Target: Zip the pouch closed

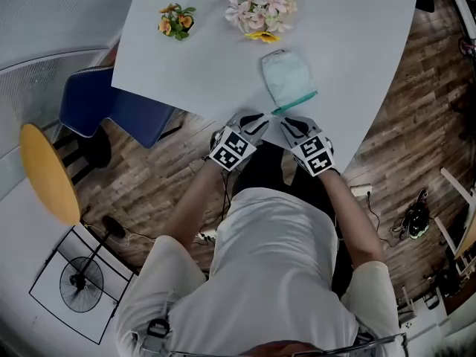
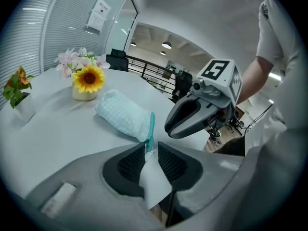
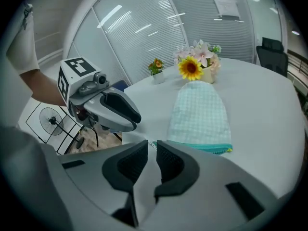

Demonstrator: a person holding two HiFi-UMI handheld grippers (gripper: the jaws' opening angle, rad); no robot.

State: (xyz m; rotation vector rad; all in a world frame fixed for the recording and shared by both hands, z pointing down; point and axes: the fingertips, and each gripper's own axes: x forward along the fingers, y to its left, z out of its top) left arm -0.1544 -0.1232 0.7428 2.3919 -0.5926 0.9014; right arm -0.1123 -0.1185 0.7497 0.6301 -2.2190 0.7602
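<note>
Right at the near edge of the white table (image 1: 349,36), the pale green checked pouch (image 1: 287,76) lies flat, with its teal zip edge (image 1: 296,100) turned toward the person. Both tools meet at the left end of that zip. In its own view, the left gripper (image 2: 151,148) has its jaws only a narrow slit apart. The teal end of the zip comes down to the tips beside the left jaw, and bare table shows through the gap, so nothing is clamped. The right gripper (image 3: 152,146) looks much the same, with a thin gap between its jaws. The zip's end sits just beyond its tips, and the rest of the pouch stretches away to the right of them. From the head view the two grippers angle inward and their tips are close together at the pouch's near corner. Farther back on the table stand a bunch of flowers (image 1: 260,6) just behind the pouch and a small potted plant (image 1: 176,21) well to the left.
</note>
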